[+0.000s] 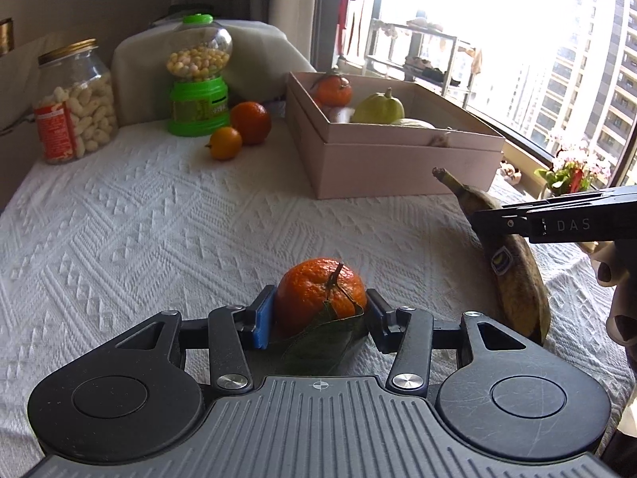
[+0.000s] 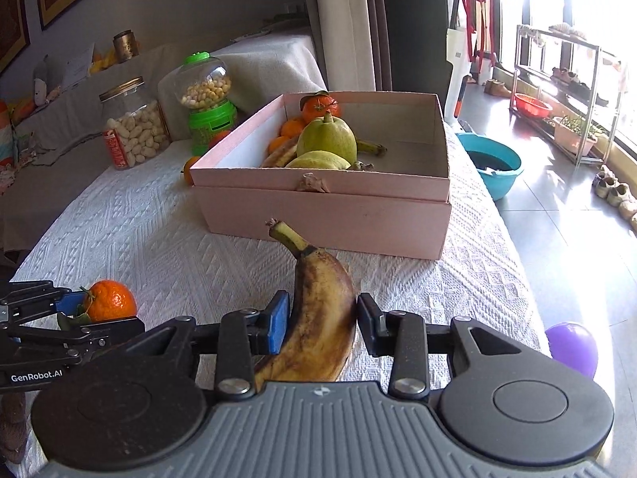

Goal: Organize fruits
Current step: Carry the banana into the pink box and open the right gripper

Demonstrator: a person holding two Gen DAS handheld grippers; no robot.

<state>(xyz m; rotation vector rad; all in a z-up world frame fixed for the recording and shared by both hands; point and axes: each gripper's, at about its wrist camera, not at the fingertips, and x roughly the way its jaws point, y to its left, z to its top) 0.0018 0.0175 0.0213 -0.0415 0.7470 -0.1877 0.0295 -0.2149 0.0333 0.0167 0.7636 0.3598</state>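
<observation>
The right gripper (image 2: 322, 320) clamps a soft, overripe banana (image 2: 318, 318); squeezing could bruise it. The left gripper (image 1: 320, 314) grips a tangerine (image 1: 318, 298), which might roll out before reaching the box (image 2: 358, 215).

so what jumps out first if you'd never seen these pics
Each gripper is shut on a fruit: the left gripper clamps a leafy mandarin, the right gripper a brown-spotted banana. Behind them on the white cloth stands a pink box already holding guavas and mandarins, and a green candy dispenser sits further back.

White-clothed table (image 1: 139, 219), pink box (image 1: 398, 159), two jars, loose oranges (image 1: 243, 127)
</observation>
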